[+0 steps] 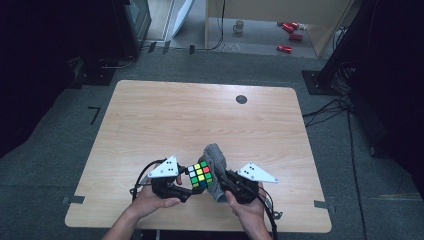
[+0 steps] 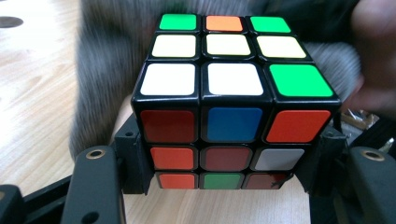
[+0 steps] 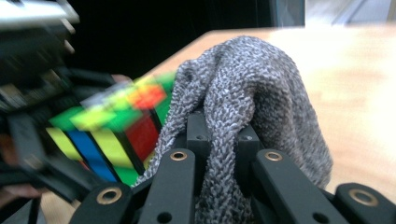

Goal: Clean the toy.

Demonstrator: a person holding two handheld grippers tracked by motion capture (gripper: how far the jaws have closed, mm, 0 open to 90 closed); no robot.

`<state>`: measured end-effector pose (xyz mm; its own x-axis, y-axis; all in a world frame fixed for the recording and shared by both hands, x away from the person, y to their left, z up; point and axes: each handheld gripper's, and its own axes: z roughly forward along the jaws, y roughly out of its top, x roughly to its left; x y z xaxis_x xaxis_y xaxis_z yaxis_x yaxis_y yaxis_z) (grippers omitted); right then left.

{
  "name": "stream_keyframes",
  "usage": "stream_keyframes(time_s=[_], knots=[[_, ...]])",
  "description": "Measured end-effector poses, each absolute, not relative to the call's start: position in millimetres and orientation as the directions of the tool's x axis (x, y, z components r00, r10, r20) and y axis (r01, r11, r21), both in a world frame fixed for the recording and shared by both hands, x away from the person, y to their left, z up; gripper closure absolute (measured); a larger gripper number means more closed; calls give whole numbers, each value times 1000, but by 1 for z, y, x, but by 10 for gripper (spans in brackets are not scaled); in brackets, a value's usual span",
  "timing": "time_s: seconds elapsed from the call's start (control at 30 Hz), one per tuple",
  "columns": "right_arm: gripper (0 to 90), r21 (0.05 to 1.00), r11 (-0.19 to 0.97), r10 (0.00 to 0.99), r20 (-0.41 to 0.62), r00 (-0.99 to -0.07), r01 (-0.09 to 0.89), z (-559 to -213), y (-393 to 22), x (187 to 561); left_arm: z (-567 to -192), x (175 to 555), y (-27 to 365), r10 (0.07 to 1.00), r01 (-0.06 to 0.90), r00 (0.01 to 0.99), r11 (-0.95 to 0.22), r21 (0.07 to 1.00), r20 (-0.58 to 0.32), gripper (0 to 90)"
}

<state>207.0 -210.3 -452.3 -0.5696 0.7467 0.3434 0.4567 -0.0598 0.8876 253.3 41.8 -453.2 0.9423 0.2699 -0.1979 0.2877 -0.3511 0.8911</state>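
A scrambled puzzle cube (image 1: 200,175) (image 2: 229,112) (image 3: 112,130) is held just above the near edge of the wooden table (image 1: 200,115). My left gripper (image 1: 192,185) (image 2: 229,175) is shut on it, its jaws pressing on the cube's two lower sides. A grey knitted cloth (image 1: 216,167) (image 3: 252,107) (image 2: 102,84) lies bunched against the cube's far side. Close at the cube's right, my right gripper (image 1: 220,187) (image 3: 219,140) is shut on the cloth, a fold pinched between its jaws.
A dark round cable port (image 1: 241,99) sits in the table near its far edge. On the floor beyond the table lie a mug (image 1: 239,26) and several red objects (image 1: 290,30). Cables and dark stands flank the table.
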Motion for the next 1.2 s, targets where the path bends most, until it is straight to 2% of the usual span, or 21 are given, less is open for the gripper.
stream_keyframes(time_s=[0.1, 0.3, 0.43, 0.5, 0.67, 0.87, 1.07, 1.2], knots=[[825, 874, -73, 737, 372, -564, 481, -452, -210, 209, -455, 255, 43, 261, 302, 940, -339, 891, -220, 352], [826, 914, -77, 736, 321, -596, 397, -434, -213, 201, -453, 253, 41, 255, 298, 941, -326, 897, -220, 352], [826, 884, -62, 747, 350, -566, 464, -452, -209, 205, -451, 255, 45, 284, 313, 931, -300, 901, -229, 352], [826, 878, -70, 743, 362, -563, 473, -450, -209, 207, -452, 256, 46, 281, 322, 929, -286, 902, -242, 352], [825, 908, -80, 737, 332, -589, 411, -431, -213, 201, -456, 254, 39, 285, 317, 930, -312, 895, -230, 353], [825, 867, -85, 730, 390, -562, 491, -451, -213, 209, -452, 255, 43, 269, 311, 935, -308, 899, -232, 353], [825, 901, -93, 735, 349, -581, 423, -432, -215, 204, -453, 248, 33, 250, 275, 948, -345, 898, -194, 353], [824, 884, -89, 739, 368, -564, 460, -446, -216, 208, -449, 248, 36, 229, 279, 950, -317, 906, -213, 353]])
